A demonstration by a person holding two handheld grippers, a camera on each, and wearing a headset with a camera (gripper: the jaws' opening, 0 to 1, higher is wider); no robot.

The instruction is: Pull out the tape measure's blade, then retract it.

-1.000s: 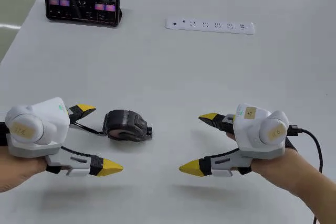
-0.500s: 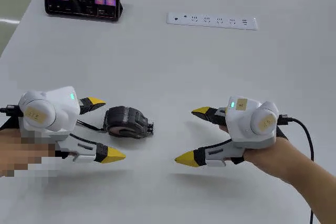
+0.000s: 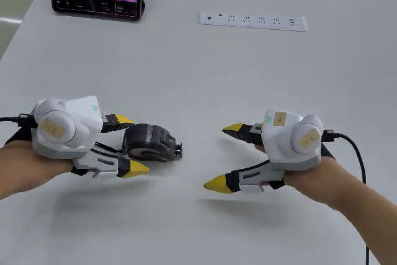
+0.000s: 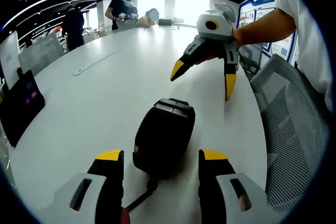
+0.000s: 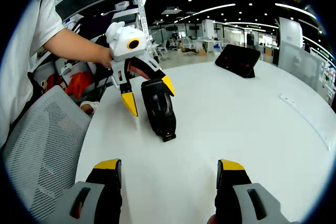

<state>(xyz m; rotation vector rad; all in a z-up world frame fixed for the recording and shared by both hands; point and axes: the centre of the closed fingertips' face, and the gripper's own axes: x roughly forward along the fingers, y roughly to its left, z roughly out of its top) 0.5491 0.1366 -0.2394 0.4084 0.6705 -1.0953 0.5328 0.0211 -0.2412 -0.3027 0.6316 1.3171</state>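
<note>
Loc: open-plan office/lab | long wht table (image 4: 105, 87) | mesh chair (image 4: 294, 135) | ceiling strip lts (image 5: 215, 9) | shelving (image 5: 126, 11)

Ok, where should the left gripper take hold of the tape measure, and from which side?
Clamp the tape measure across its two broad flat sides, coming from the end with the cord. It stands upright, and the left gripper straddles it there, jaws open. That leaves the blade hook facing the right gripper, free to pull.

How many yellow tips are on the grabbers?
4: two on the left gripper, flanking the tape measure; two on the right gripper, spread open.
</note>
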